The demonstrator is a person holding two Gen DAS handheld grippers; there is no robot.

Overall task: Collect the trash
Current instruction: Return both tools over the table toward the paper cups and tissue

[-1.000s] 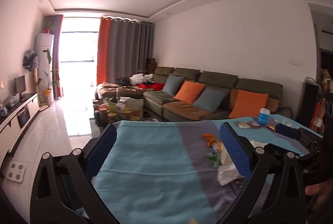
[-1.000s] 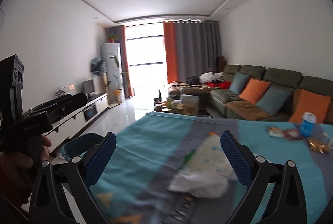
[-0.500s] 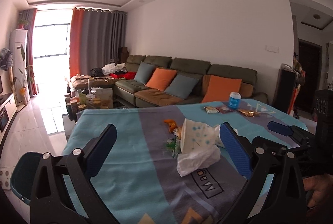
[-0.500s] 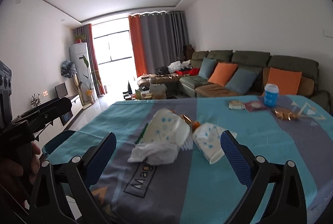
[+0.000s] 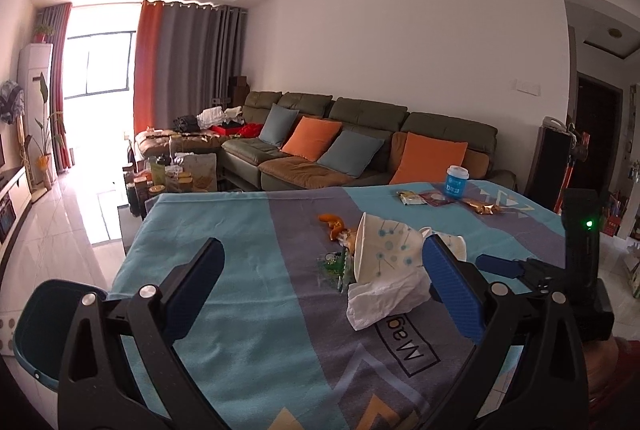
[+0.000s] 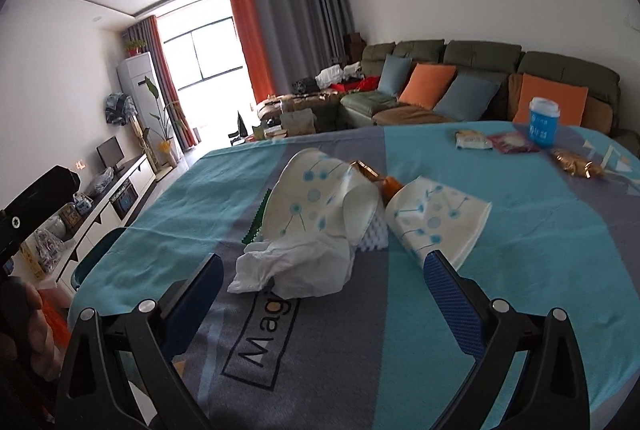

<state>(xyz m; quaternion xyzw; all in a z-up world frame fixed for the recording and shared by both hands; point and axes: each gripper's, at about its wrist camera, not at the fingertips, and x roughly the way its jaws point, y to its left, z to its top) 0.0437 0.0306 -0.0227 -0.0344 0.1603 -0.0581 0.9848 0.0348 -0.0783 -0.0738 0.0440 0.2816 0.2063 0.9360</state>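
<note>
A pile of trash lies mid-table on the teal and grey cloth (image 6: 540, 230): a crumpled white tissue (image 6: 296, 266) (image 5: 384, 300), two tipped paper cups with blue dots (image 6: 316, 198) (image 6: 436, 218) (image 5: 386, 250), orange wrappers (image 5: 332, 222) and green scraps (image 5: 332, 266). My right gripper (image 6: 324, 294) is open, just short of the tissue. My left gripper (image 5: 324, 282) is open too, left of the pile, its right finger (image 5: 452, 286) beside the tissue. A teal bin (image 5: 36, 330) stands on the floor at the table's left edge.
At the far right of the table stand a blue cup with a white lid (image 6: 543, 122), snack packets (image 6: 472, 140) and a gold wrapper (image 6: 576, 162). A sofa with orange and blue cushions (image 5: 360, 142) lies behind. A hand (image 6: 32, 334) holds the left gripper's handle.
Both views have swung and moved in toward the trash pile, which now sits larger and closer between the right gripper's fingers. Both grippers stayed open.
</note>
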